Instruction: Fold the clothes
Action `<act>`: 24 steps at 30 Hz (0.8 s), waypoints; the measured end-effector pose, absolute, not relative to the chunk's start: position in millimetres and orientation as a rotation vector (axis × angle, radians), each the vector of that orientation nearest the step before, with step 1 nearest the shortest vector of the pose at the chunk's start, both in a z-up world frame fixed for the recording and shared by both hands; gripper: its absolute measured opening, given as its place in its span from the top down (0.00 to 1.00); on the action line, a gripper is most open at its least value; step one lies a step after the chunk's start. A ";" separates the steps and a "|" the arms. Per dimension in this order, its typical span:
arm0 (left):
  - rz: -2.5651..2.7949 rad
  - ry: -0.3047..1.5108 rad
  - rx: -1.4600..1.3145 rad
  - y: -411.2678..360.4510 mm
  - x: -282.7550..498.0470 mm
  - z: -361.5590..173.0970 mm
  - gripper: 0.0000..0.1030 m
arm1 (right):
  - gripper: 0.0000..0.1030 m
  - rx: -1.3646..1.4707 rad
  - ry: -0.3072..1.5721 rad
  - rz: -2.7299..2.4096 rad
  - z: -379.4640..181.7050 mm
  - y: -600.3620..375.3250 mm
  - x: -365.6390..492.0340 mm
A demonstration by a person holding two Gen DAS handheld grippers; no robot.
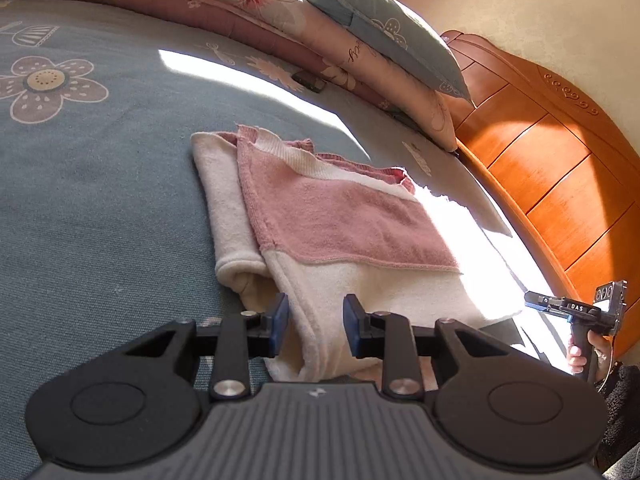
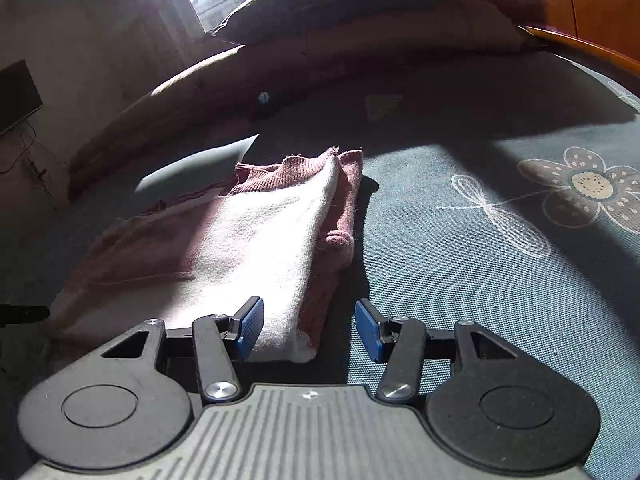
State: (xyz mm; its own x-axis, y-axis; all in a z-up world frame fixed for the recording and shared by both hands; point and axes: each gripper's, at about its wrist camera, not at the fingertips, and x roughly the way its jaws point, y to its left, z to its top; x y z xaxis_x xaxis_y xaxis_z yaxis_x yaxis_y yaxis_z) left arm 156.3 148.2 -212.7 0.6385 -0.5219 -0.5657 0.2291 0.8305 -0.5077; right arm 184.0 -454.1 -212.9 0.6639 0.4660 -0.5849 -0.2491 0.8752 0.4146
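On the blue flowered bedspread (image 1: pixel 100 208), seen from the left wrist, a folded pink-and-cream sweater (image 1: pixel 332 224) is laid near the wooden headboard (image 1: pixel 560 168). The left gripper (image 1: pixel 316 326) is held with its jaws partly spread on either side of the sweater's near cream edge; no pinch can be made out. Wide bare bedspread is left to the picture's left. At the far right the right gripper (image 1: pixel 538 302) is gripped by a hand (image 1: pixel 580 354).

From the right wrist, the right gripper (image 2: pixel 310 330) is seen spread, the sweater's (image 2: pixel 256 240) near corner lying between its pads (image 2: pixel 252 326) untouched. Open bedspread (image 2: pixel 480 280) is shown to the right, and stacked pillows (image 2: pixel 360 12) behind.
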 end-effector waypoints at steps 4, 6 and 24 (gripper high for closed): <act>-0.511 0.717 -0.405 134.9 158.3 -202.2 0.64 | 0.60 0.431 0.736 0.461 -223.3 -458.2 194.2; -0.523 0.739 -0.373 124.2 162.9 -208.0 0.64 | 0.73 0.457 0.751 0.470 -228.0 -453.7 200.9; -0.484 0.761 -0.256 105.9 154.5 -208.8 0.60 | 0.83 -0.035 0.616 0.364 -186.0 -387.4 172.8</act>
